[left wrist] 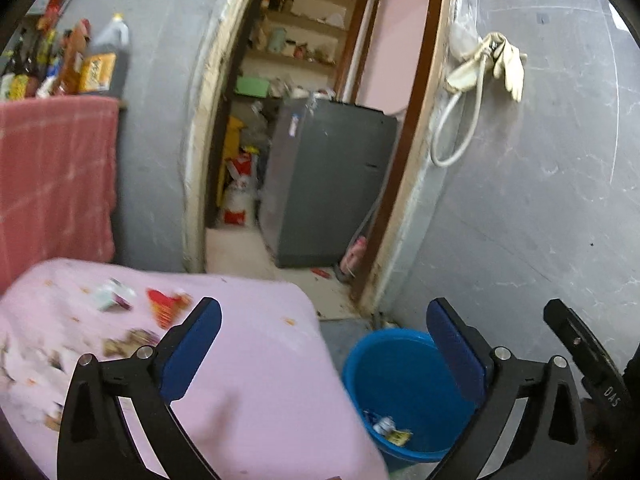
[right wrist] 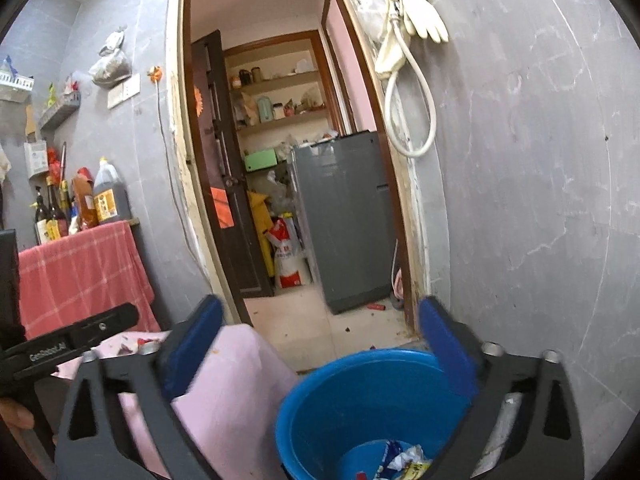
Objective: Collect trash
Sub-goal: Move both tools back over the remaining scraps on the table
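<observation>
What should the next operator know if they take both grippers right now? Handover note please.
Left gripper: open, empty, above the edge of the pink-covered table.
Right gripper: open, empty, over the blue bucket.
Done: a few crumpled wrappers already lie in the bucket's bottom.
Left: a red wrapper, a pale carton-like piece and a brownish wrapper on the pink cover, plus scraps toward its left edge; that view is blurred, so count is unsure.
</observation>
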Action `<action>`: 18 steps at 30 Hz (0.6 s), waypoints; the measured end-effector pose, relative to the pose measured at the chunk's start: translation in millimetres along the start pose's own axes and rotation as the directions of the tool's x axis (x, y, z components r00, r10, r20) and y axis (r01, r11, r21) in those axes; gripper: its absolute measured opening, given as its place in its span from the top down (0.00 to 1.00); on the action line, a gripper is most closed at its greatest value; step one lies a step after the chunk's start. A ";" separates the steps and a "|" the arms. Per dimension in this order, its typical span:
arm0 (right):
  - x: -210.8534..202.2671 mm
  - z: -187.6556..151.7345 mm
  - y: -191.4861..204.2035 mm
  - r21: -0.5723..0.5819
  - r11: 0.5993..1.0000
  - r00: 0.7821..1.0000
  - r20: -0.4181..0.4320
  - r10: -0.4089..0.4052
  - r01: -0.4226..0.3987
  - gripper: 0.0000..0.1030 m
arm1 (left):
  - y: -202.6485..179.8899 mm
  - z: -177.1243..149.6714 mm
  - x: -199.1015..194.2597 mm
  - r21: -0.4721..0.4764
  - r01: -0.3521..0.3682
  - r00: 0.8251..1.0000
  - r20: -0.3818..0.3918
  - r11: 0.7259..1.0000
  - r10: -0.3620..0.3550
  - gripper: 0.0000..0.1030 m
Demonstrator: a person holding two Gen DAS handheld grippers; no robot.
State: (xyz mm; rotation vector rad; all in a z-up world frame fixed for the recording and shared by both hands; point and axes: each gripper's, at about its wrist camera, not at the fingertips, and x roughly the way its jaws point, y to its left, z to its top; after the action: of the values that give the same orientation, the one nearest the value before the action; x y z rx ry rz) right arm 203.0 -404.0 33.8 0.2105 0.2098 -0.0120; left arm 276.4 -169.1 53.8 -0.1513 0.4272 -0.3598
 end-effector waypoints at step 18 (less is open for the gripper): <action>-23.3 15.6 83.0 -0.096 0.990 0.992 0.069 0.105 -0.099 0.00 | 75.0 14.2 -89.0 -0.047 -0.130 0.988 0.075 0.990 0.133 0.02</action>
State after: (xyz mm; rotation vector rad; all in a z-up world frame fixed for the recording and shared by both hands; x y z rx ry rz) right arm 186.2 -326.3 70.7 0.1277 0.1249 0.0913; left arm 230.2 -65.6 83.8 -0.1764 0.3653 -0.2145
